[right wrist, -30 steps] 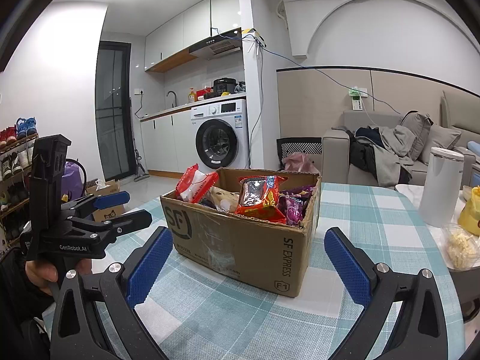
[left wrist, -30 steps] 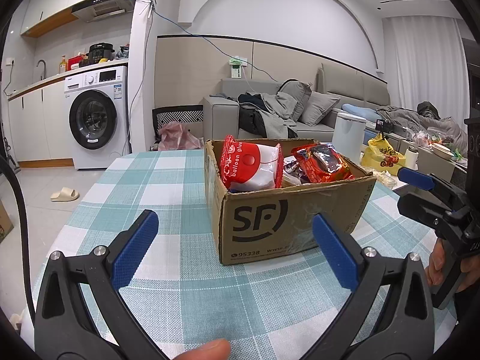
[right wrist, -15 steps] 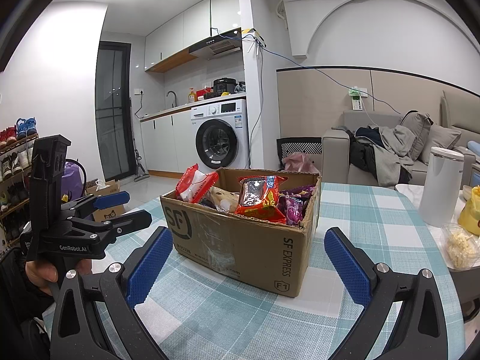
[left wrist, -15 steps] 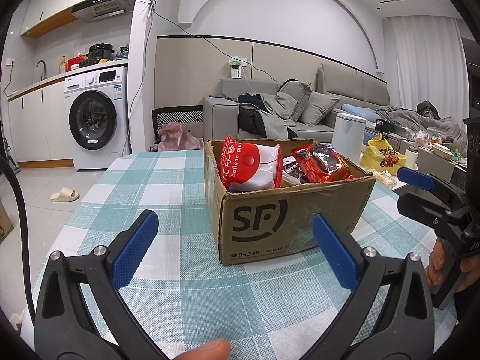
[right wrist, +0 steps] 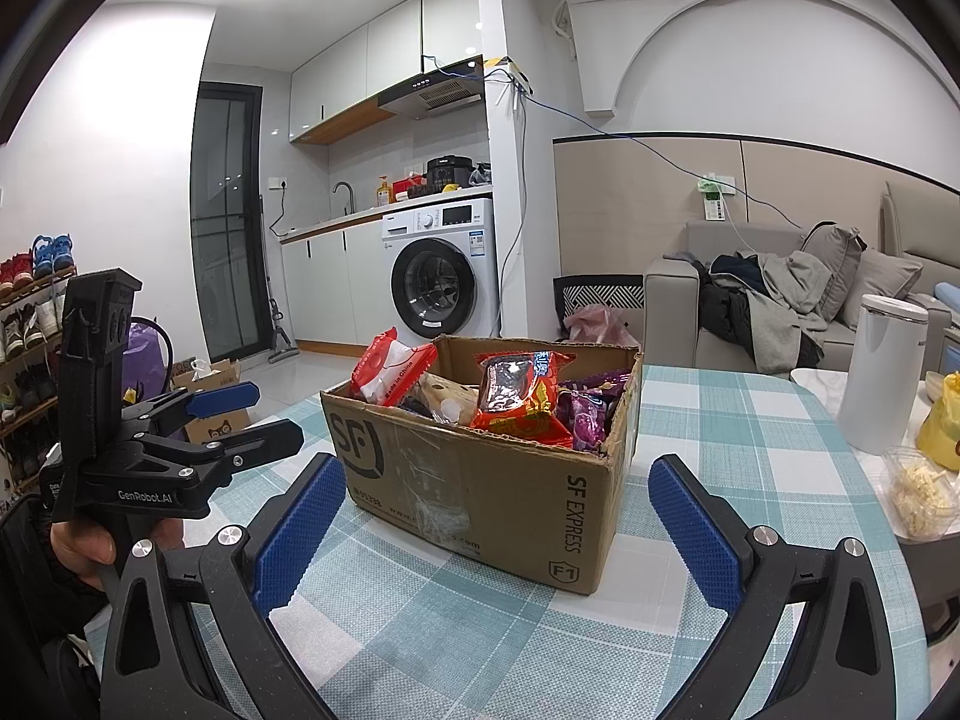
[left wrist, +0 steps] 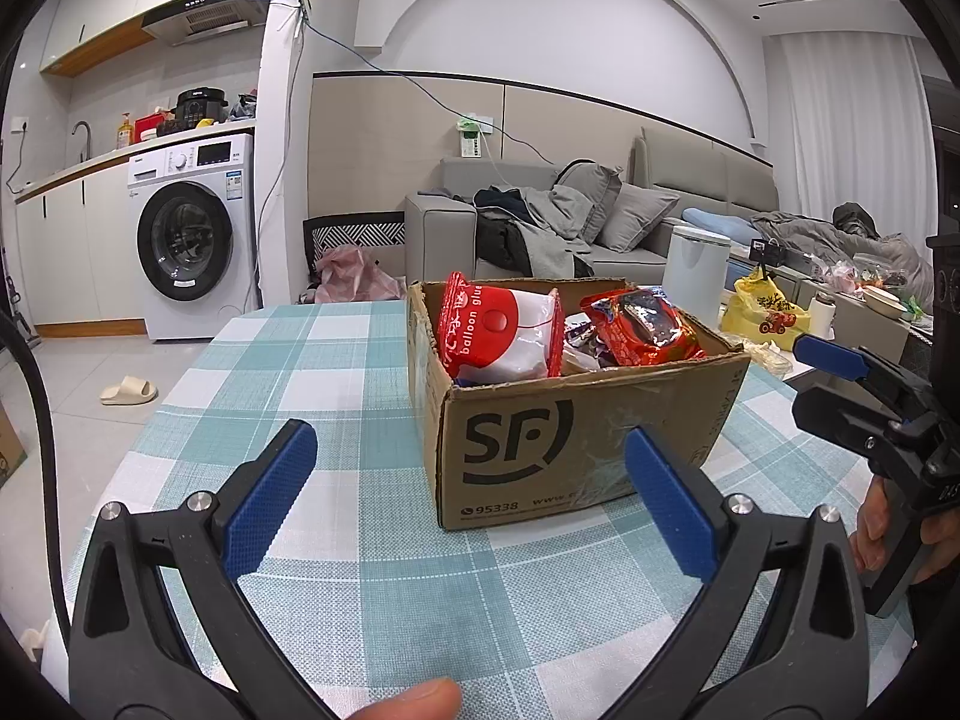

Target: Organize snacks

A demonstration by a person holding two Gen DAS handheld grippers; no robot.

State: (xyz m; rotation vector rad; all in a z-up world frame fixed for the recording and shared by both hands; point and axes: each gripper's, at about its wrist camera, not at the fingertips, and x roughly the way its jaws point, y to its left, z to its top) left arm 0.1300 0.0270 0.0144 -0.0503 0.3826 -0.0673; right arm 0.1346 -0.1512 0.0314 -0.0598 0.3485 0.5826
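Note:
A brown SF cardboard box (left wrist: 576,450) stands on the teal checked tablecloth (left wrist: 336,360), open at the top and filled with snacks. A red and white packet (left wrist: 498,330) and a shiny red packet (left wrist: 642,330) stick out of it. The box (right wrist: 480,474) also shows in the right wrist view, with the red packet (right wrist: 522,396) and purple packets (right wrist: 588,420). My left gripper (left wrist: 468,492) is open and empty, just short of the box front. My right gripper (right wrist: 498,516) is open and empty before the box corner.
A white cylindrical appliance (right wrist: 882,372) stands on the table right of the box, with a yellow bag (right wrist: 942,420) and a clear tub of food (right wrist: 918,498) near it. A washing machine (left wrist: 192,240) and a sofa (left wrist: 600,222) stand beyond the table.

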